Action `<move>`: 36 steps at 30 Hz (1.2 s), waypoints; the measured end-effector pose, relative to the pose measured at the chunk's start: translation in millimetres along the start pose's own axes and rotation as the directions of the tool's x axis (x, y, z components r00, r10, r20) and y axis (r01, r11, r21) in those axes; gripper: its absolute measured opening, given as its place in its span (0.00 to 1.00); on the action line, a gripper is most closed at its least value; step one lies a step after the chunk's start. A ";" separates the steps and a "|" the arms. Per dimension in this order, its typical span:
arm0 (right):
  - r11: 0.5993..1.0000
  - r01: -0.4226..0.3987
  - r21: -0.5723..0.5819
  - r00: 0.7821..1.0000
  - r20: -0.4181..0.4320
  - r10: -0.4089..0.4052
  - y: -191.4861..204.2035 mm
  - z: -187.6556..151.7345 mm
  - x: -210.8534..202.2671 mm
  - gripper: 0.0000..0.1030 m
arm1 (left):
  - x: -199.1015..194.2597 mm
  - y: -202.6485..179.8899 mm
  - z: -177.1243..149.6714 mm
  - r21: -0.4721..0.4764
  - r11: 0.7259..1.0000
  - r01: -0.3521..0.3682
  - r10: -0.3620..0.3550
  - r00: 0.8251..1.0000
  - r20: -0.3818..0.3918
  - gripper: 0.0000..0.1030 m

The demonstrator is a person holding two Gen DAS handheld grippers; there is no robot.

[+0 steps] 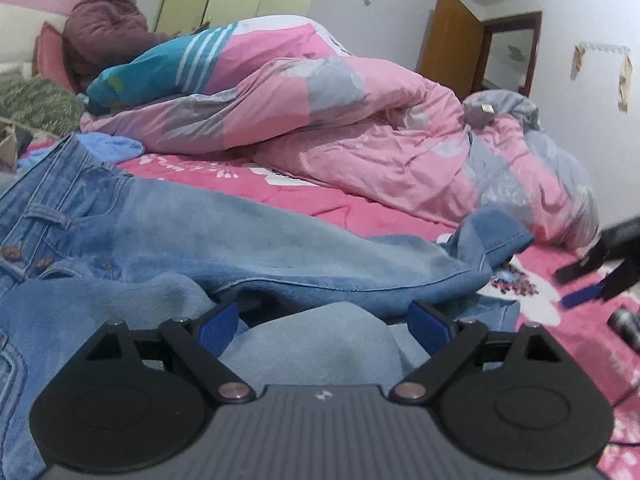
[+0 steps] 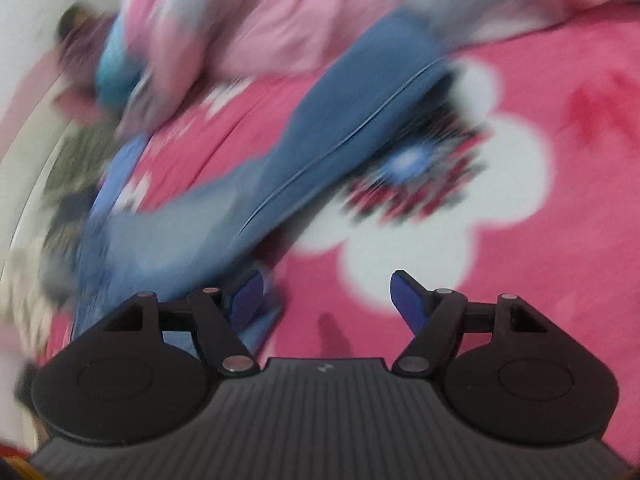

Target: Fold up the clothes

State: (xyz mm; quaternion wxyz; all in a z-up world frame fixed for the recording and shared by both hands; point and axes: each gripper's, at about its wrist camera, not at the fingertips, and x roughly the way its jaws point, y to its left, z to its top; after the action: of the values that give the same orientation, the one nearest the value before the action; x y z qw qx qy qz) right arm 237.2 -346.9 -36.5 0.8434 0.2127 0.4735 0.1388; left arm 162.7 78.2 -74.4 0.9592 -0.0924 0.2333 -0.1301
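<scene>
Left wrist view shows the jeans (image 1: 224, 232) spread across the bed (image 1: 340, 208), waistband and buttons at the left, one leg running right to a cuff (image 1: 496, 232) that is turned back on itself. Laid long and fairly flat like this, the garment looks set out for a lengthwise or end-to-end fold. A paler fold of denim bulges in the foreground between the fingers of the left hand-held gripper (image 1: 320, 320); its jaws stand wide and the blue pads do not press the cloth, so it holds nothing, probably poised to take that fold.

From the right wrist view, heavily blurred, the same leg (image 2: 320, 140) crosses the pink flowered bed cover (image 2: 580, 160). The right hand-held gripper (image 2: 326, 300) is parted too, with only bed cover between its fingers; the denim lies just beside its left finger. It seems placed near the leg end to pick up the cuff.

Count: one pair of jeans for certain; a brighter blue cloth (image 1: 116, 146) behind the waistband may be a second garment, I cannot tell. Two hand-held grippers. One bundled pink and grey quilt (image 1: 360, 128) lies behind the jeans. One person in a dark padded jacket (image 1: 108, 24) sits at the far end of the bed.
</scene>
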 end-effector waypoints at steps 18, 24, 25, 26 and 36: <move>0.884 0.145 -0.444 0.986 -0.008 -0.166 126.7 -3.8 135.8 0.58 | -5.2 37.3 16.8 -0.076 0.987 -0.138 0.142 0.989 0.041 0.87; 0.872 0.221 -0.437 0.974 0.059 -0.217 135.5 -22.1 106.9 0.08 | 4.5 61.5 15.9 -0.175 0.965 -0.193 0.195 0.981 -0.010 0.86; 0.887 0.234 -0.397 0.972 0.072 -0.224 132.0 -26.0 96.5 0.02 | 4.5 63.5 14.8 -0.182 0.963 -0.201 0.202 0.979 -0.013 0.86; 0.904 0.247 -0.349 0.969 0.086 -0.232 127.5 -30.1 85.1 0.00 | 4.5 64.9 14.0 -0.186 0.960 -0.207 0.208 0.978 -0.014 0.86; 0.982 0.153 -0.112 0.981 0.135 -0.137 57.7 -82.9 -15.8 0.03 | 3.8 65.3 12.7 -0.194 0.957 -0.216 0.218 0.976 -0.014 0.87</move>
State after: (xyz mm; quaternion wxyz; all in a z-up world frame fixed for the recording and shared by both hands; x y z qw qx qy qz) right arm 156.1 -284.7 -34.8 0.8911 0.1343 0.4237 0.0917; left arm 185.4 140.5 -80.4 0.9549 -0.1600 0.2500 -0.0004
